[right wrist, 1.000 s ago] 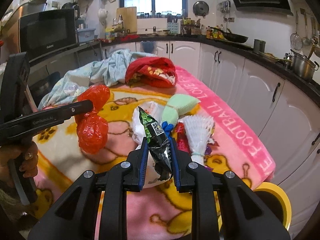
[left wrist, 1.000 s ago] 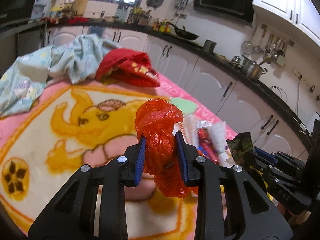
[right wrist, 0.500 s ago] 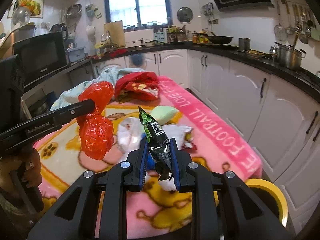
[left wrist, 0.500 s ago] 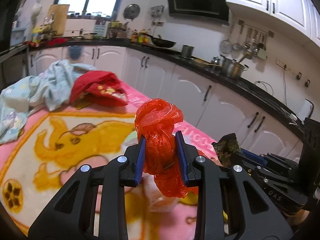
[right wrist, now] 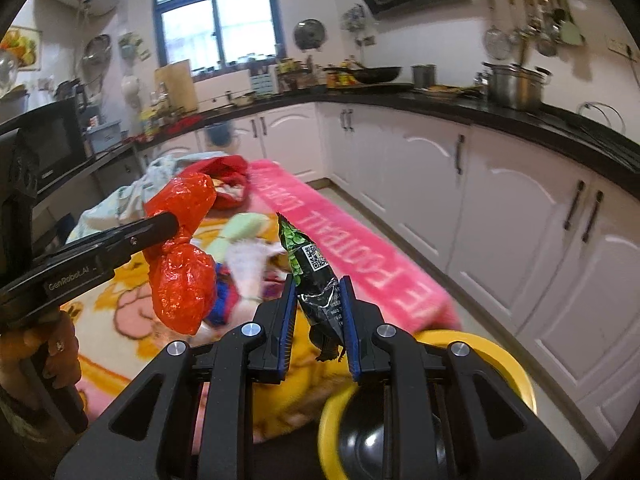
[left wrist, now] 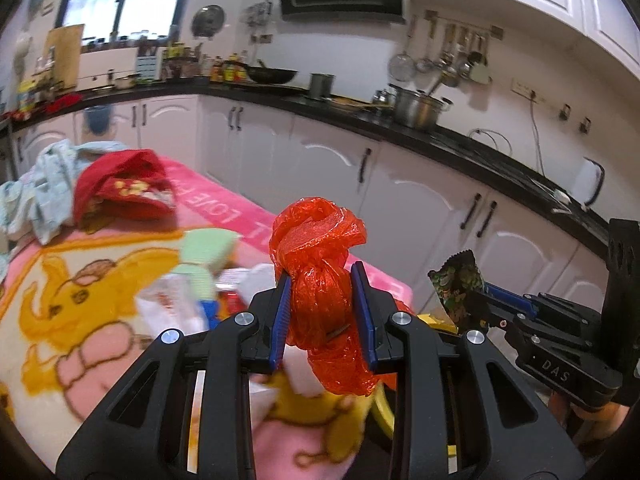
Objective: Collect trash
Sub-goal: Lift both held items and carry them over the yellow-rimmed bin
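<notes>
Left gripper: jaws clamped on a knotted red plastic bag. Bag's long axis runs upright, 12 to 6 o'clock in the left wrist view; knotted head sticks out above the blue pads, crumpled tail hangs below them. In the right wrist view the same bag sits at 9 o'clock, pinched at its waist by the left gripper's black finger, bulging above and below.

Right gripper: jaws closed on a dark snack wrapper, green print at top, QR code on its face. Long axis near upright, top end leaning slightly toward 11 o'clock; torn lower end dangles below the pads. From the left wrist view the wrapper shows at 3 o'clock, its serrated top edge up.

Both items are held in the air, clear of the table.

Beneath the right gripper, at 5 to 6 o'clock: yellow-rimmed bin with a dark inside, beside the table edge. The wrapper hangs above and a little toward 11 o'clock of the bin's opening.

Table covered by a pink cartoon blanket. On it, blurred: a pile of loose litter in white, green and blue. Farther back, red cloth and a pale blue garment.

A person's hand grips the left tool's handle at 8 o'clock.
</notes>
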